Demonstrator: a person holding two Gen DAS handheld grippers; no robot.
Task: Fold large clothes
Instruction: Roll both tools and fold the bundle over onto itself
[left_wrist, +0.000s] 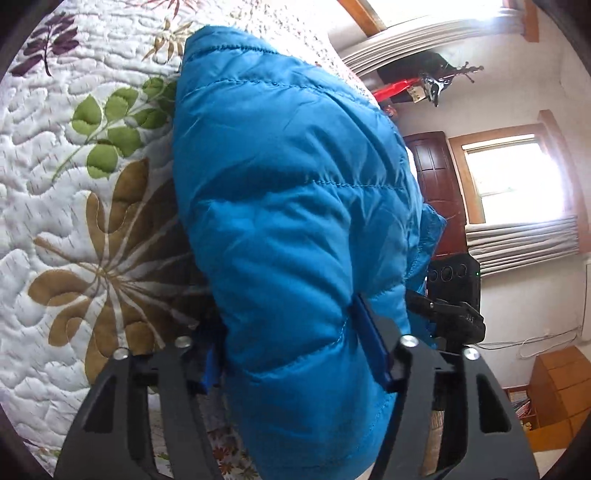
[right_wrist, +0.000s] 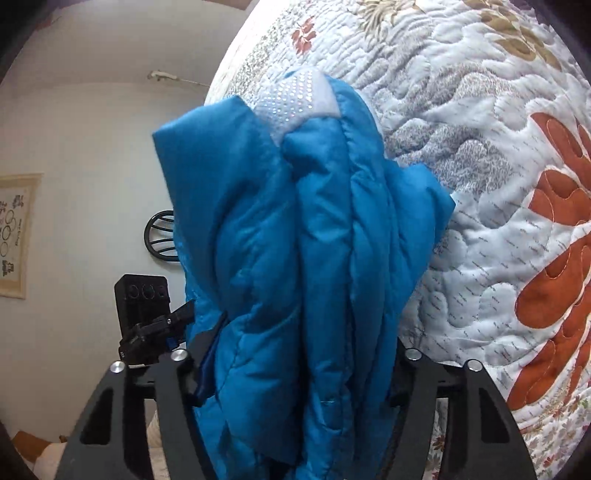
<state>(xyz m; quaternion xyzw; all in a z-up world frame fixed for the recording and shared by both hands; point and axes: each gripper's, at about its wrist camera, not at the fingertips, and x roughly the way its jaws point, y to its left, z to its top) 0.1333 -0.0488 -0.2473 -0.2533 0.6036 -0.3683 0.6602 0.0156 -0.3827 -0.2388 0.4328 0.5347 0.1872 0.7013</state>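
A blue puffer jacket (left_wrist: 295, 229) fills the middle of both wrist views, bunched up and raised over a quilted bedspread (left_wrist: 74, 206). Its shell is smooth and shiny, stitched in padded bands. In the right wrist view it hangs in deep vertical folds, and a pale lining patch with small shiny dots (right_wrist: 301, 101) shows at its top edge.

The left gripper (left_wrist: 295, 354) is clenched on a thick roll of the jacket at the bottom centre of its frame, a blue pad (left_wrist: 371, 343) pressed into the fabric on the right side. The right gripper (right_wrist: 299, 373) likewise grasps a wad of the jacket at the bottom centre of its own frame, the padding bulging between its black fingers.

The bedspread is white with green, tan and rust leaf prints. At the right of the left view are a dark wooden door (left_wrist: 436, 184) and a bright window (left_wrist: 513, 177).
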